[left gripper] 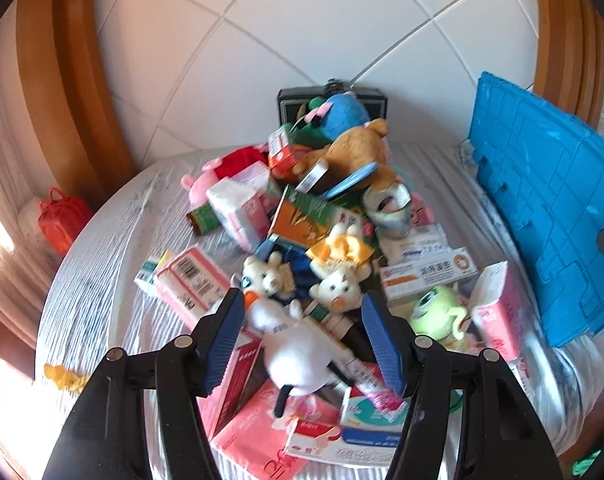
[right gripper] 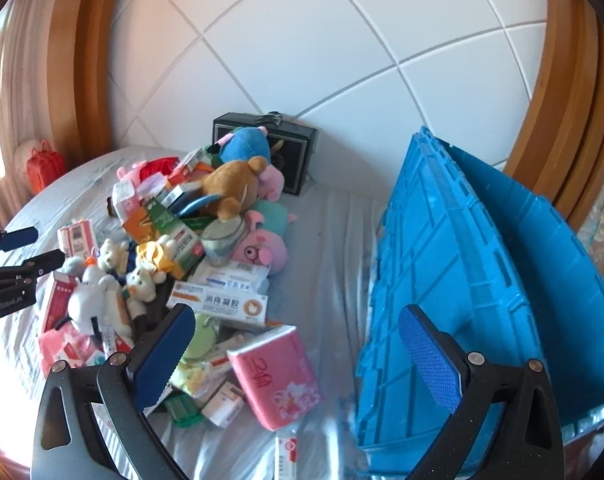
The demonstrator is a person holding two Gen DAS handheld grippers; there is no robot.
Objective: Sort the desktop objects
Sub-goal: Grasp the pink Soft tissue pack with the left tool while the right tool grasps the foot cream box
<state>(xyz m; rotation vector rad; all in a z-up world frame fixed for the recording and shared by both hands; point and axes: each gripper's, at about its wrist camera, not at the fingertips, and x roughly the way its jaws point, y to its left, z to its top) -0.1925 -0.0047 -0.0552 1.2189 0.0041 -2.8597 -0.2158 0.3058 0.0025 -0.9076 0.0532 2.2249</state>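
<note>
A heap of plush toys, medicine boxes and pink tissue packs lies on a white cloth. My left gripper [left gripper: 304, 334] is open, its blue pads on either side of a white plush animal [left gripper: 291, 344] with nothing gripped; it also shows at the left edge of the right wrist view [right gripper: 31, 248]. My right gripper [right gripper: 297, 354] is open and empty above a pink tissue pack [right gripper: 275, 376], between the heap and a blue folding crate [right gripper: 482, 280]. The white plush [right gripper: 89, 300] shows there too. A brown bear [left gripper: 354, 152] tops the heap.
The blue crate [left gripper: 550, 208] stands at the right. A dark box [right gripper: 289, 148] stands against the white tiled wall behind the heap. A red bag [left gripper: 61, 216] sits at the far left. A yellow scrap [left gripper: 63, 376] lies on the cloth at the left.
</note>
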